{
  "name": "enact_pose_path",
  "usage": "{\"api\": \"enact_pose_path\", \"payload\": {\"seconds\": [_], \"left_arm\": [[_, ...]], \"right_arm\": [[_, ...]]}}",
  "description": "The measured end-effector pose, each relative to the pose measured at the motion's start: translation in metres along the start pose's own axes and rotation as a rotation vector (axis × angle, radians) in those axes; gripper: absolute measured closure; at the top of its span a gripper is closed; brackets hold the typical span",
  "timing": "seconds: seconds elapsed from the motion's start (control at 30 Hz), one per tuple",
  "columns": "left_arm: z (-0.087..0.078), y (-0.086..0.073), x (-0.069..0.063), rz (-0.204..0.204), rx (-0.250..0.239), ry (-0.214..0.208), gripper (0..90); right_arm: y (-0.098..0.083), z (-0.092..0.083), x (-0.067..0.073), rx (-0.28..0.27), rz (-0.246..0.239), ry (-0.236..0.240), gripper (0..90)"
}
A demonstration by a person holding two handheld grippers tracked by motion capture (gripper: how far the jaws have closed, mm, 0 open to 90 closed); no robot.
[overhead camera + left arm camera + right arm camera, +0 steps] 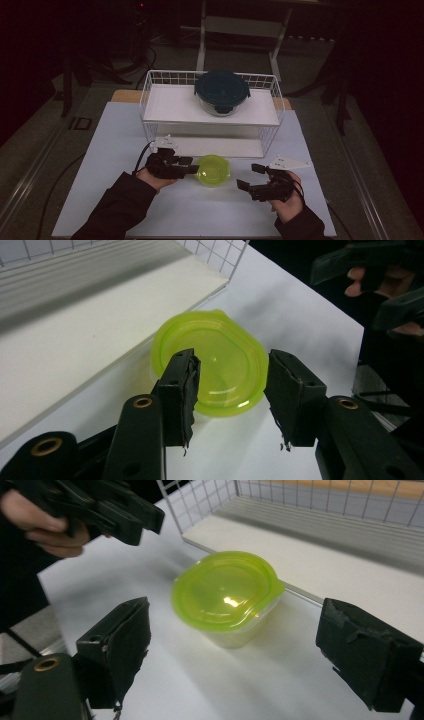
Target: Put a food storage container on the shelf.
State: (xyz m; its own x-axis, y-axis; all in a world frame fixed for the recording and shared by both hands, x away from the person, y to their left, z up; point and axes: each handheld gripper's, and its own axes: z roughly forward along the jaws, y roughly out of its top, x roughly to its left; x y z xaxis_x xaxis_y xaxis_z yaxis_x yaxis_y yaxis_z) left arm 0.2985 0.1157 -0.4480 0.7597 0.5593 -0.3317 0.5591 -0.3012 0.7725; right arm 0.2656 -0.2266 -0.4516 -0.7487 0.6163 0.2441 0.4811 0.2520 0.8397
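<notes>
A small clear tub with a bright green lid is sitting on the white worktop, just in front of a white wire rack. A larger round container with a dark lid is resting on the rack's upper shelf.

The left claw is hovering just beside the tub's left edge, its jaws partly open and gripping nothing. The right claw is waiting near the tub's right side, jaws spread wide and empty.

The tub is looking light, thin-walled and probably empty, so it is likely flexing under a hard squeeze. The glossy lid seems slippery. The clear walls below the lid's overhanging rim are probably offering the surest hold.
</notes>
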Motion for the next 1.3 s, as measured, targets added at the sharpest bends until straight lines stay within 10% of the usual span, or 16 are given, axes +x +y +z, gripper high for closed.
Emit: {"api": "enact_pose_path", "payload": {"seconds": [0.43,0.8,1.3], "left_arm": [[0.021,0.007,0.011,-0.103,0.003,0.018,51.3],[0.034,-0.003,0.029,-0.266,0.044,0.0,47.0],[0.044,-0.015,0.042,-0.405,0.127,-0.035,65.1]], "right_arm": [[0.009,0.043,-0.023,0.106,0.215,0.01,14.5],[0.006,0.068,-0.045,0.195,0.476,0.041,34.0],[-0.001,0.082,-0.045,0.261,0.576,0.063,64.6]]}}
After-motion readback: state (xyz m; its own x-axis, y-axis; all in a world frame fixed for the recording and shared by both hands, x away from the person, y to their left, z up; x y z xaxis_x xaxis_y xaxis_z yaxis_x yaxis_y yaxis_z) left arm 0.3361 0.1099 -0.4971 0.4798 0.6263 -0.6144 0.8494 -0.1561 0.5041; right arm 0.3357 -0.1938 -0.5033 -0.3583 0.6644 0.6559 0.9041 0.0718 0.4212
